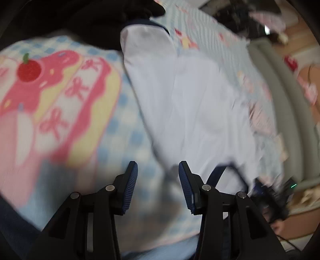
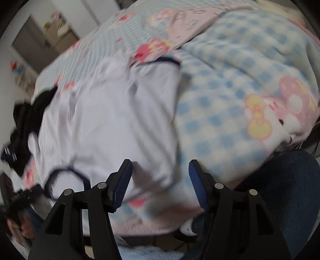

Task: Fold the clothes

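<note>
A white T-shirt (image 1: pixel 190 100) (image 2: pixel 104 120) with navy trim lies spread on the bed, blurred in both views. One sleeve with a navy cuff (image 1: pixel 148 22) (image 2: pixel 166 60) points toward the far side, and the navy neckline (image 2: pixel 66 180) lies near the front. My left gripper (image 1: pixel 158 166) hovers open over the shirt's edge where it meets the blanket, nothing between its blue pads. My right gripper (image 2: pixel 160 163) is open too, above the shirt's near corner, with nothing in it.
Under the shirt lie a blue-checked blanket (image 1: pixel 120 140) (image 2: pixel 220 100) with a pink cake print (image 1: pixel 50 90) and a striped sheet (image 1: pixel 210 36). A black garment (image 1: pixel 100 18) (image 2: pixel 26 124) lies beside the shirt. A grey bed edge (image 1: pixel 280 90) and a person's jeans-clad leg (image 2: pixel 290 190) border the bed.
</note>
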`<state>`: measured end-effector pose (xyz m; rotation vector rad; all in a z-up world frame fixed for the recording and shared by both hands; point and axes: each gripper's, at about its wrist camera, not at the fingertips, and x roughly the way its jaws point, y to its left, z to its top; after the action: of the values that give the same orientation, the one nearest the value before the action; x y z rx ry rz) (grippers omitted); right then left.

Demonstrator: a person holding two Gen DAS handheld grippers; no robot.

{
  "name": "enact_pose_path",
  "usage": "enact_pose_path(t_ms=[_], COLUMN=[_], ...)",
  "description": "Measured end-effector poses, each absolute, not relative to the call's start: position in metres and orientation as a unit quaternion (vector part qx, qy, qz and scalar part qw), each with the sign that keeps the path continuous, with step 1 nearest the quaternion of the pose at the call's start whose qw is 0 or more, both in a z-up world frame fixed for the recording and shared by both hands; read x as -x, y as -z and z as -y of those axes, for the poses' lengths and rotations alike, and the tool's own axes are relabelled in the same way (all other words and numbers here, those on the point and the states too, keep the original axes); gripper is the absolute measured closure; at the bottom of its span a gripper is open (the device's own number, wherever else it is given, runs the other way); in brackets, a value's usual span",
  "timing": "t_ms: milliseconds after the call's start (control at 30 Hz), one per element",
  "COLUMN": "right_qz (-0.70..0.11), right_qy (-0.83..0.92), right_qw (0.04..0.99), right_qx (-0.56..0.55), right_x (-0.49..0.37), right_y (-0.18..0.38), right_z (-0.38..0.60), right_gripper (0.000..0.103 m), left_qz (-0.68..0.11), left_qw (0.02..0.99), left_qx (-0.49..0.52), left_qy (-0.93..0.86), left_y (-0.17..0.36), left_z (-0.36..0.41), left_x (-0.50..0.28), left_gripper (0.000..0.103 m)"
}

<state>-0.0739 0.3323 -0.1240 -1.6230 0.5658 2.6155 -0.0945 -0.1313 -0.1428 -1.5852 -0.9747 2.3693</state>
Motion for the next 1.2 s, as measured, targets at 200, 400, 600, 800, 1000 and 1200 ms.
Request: enact_pose_path(t_ms=[200, 400, 600, 800, 1000, 1200], right_qz=[-0.243, -0.227, -0.311, -0.234, -0.204, -0.301], right_qy=[-0.808, -0.825, -0.791, -0.805, -0.803, -0.779], right_qw=[-0.03, -0.067, -0.036, 0.006, 0.009, -0.064], right_qx=[0.536, 0.514, 0.526, 0.545, 0.561, 0.546], right_x=[0.119, 0.117, 0.111, 0.082, 0.064, 0.078], right_y=[0.158, 0.145, 0.17, 0.153, 0.148, 0.161], right_z=[-0.34, -0.315, -0.344, -0.343, -0.344, -0.343], right_gripper=[0.04, 0.071, 0.059, 0.052, 0.051, 0.053], left_qz=[0.37, 0.366, 0.379, 0.293, 0.315, 0.372], left_qw=[0.065, 0.077, 0.075, 0.017, 0.024, 0.089], left_qx=[0.516, 0.492, 0.503, 0.519, 0.516, 0.506], left_qy=[-0.77, -0.786, -0.773, -0.802, -0.796, -0.773], left_y=[0.164, 0.158, 0.17, 0.156, 0.148, 0.162], left_z=[0.142, 0.137, 0.129, 0.125, 0.137, 0.133], left_x=[0.134, 0.136, 0.138, 0.13, 0.11, 0.128], left_gripper=[0.05, 0.081, 0.065, 0.084, 0.075, 0.059])
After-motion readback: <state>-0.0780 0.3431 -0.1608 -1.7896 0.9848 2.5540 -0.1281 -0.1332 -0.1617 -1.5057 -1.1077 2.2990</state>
